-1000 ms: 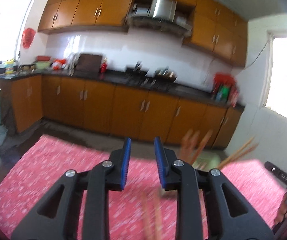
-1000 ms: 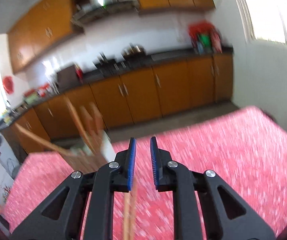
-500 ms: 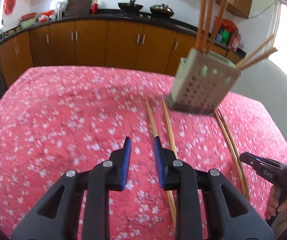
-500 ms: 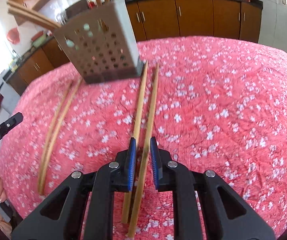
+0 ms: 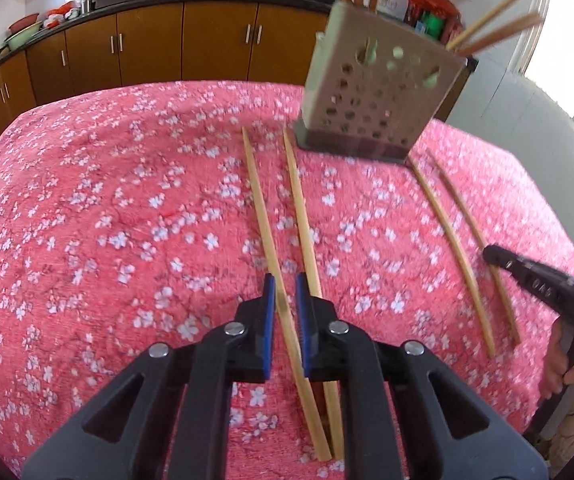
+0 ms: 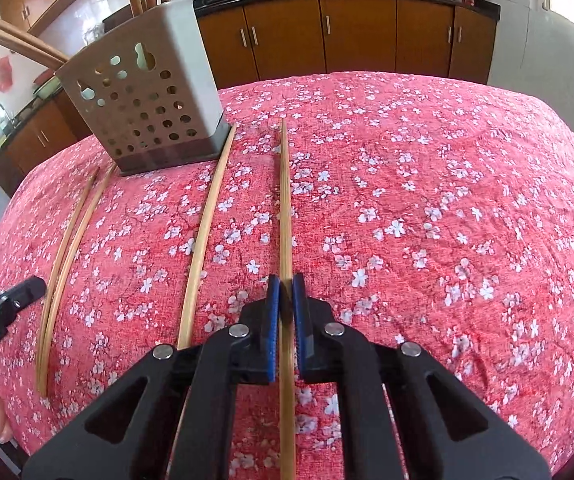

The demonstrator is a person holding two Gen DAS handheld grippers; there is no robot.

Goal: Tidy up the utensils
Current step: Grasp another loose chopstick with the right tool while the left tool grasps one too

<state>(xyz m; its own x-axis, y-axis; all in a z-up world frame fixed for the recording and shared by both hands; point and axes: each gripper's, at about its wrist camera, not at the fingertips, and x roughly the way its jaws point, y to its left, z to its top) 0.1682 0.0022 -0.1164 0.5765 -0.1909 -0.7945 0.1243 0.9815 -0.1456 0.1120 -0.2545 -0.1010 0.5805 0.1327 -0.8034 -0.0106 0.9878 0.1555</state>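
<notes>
A beige perforated utensil holder with several chopsticks in it stands at the far side of the red flowered tablecloth. Loose bamboo chopsticks lie in front of it. In the left wrist view my left gripper is slightly open, with one chopstick running between its pads and a second just right of it. In the right wrist view my right gripper is narrowly open around another chopstick; a neighbouring chopstick lies to its left. The holder stands at upper left.
Two more chopsticks lie to the right of the holder, also seen at left in the right wrist view. The other hand-held gripper shows at the right edge. Wooden kitchen cabinets stand behind the table.
Both grippers have dropped lower and closer to the table. Each now has a chopstick between its pads. The right jaws have narrowed.
</notes>
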